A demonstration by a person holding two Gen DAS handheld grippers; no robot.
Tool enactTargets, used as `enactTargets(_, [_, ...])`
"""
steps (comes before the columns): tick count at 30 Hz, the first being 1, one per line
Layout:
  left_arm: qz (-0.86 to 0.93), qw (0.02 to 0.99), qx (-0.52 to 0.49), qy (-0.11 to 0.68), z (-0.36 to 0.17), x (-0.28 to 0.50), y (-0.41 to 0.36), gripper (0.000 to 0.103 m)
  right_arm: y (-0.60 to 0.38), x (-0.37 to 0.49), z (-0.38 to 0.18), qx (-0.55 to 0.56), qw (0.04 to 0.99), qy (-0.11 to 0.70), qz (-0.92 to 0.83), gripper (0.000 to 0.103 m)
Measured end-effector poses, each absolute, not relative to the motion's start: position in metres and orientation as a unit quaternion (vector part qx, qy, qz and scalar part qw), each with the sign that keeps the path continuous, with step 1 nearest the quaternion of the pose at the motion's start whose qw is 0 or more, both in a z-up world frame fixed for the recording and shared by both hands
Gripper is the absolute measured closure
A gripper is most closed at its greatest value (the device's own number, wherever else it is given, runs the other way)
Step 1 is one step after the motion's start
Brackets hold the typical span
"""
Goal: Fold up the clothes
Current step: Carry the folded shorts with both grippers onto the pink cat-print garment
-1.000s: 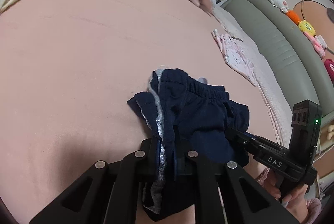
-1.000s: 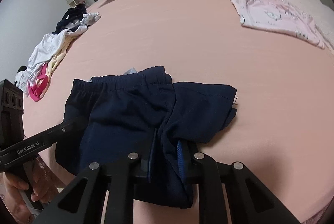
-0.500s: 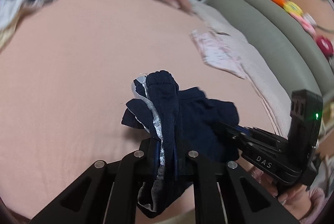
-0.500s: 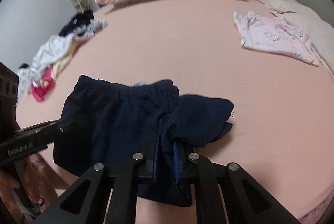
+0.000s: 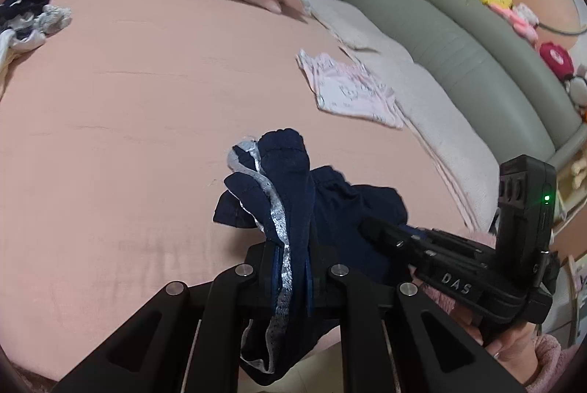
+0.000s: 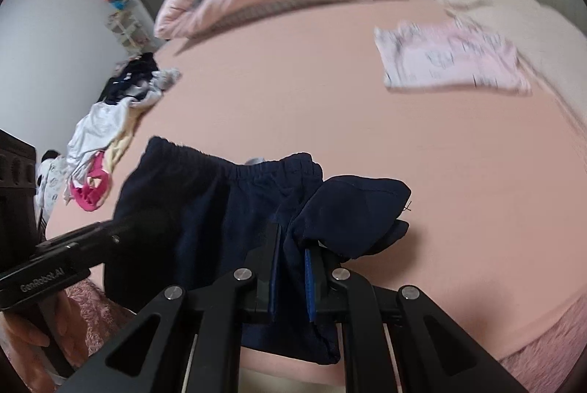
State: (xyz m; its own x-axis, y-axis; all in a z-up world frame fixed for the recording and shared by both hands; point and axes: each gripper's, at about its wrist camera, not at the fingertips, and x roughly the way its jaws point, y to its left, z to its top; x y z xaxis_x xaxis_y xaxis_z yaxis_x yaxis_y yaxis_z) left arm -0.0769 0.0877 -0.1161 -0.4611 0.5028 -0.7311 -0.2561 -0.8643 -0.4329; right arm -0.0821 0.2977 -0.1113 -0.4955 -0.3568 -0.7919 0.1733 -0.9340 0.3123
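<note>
Lifting now under way: navy shorts (image 6: 220, 209), flat on bed (image 5: 110, 99) a second ago, are raised off near edge, pinched by left gripper (image 5: 291, 268) and right gripper (image 6: 291, 268); right fingers (image 6: 310, 283), just tightened, are clamped narrow on cloth. Fold judged next.

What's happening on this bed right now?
A person holds a gripper in each hand, folding clothes. Both the left gripper and right gripper are shut on the navy shorts, bunched above the pink bed. A pink top lies flat nearby; a clothes pile waits.
</note>
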Motion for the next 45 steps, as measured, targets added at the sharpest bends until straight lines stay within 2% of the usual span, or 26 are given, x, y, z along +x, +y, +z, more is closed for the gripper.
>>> enactTargets(5, [0.84,0.237,-0.473,-0.119,-0.113,-0.078,0.103,0.095,0.306,-0.08,-0.114,0.491,0.143,-0.09,-0.855,0.093])
enactTargets(12, [0.842,0.265,-0.46,-0.098,-0.089,-0.101,0.133,0.095,0.32,-0.092,-0.081,0.48,0.118,-0.075,-0.866,0.093])
enactTargets(26, [0.842,0.323,-0.426,-0.075,-0.044,-0.2,0.234,0.095,0.381,-0.175,-0.026,0.433,0.06,-0.051,-0.898,0.093])
enactTargets(41, [0.848,0.305,-0.417,-0.117,-0.087,-0.354,0.306,0.095,0.489,-0.338,-0.068,0.417,0.035,-0.05,-0.907,0.093])
enactTargets(45, [0.842,0.294,-0.433,-0.133,-0.116,-0.379,0.308,0.094,0.519,-0.364,-0.094,0.42,0.031,-0.082,-0.903,0.093])
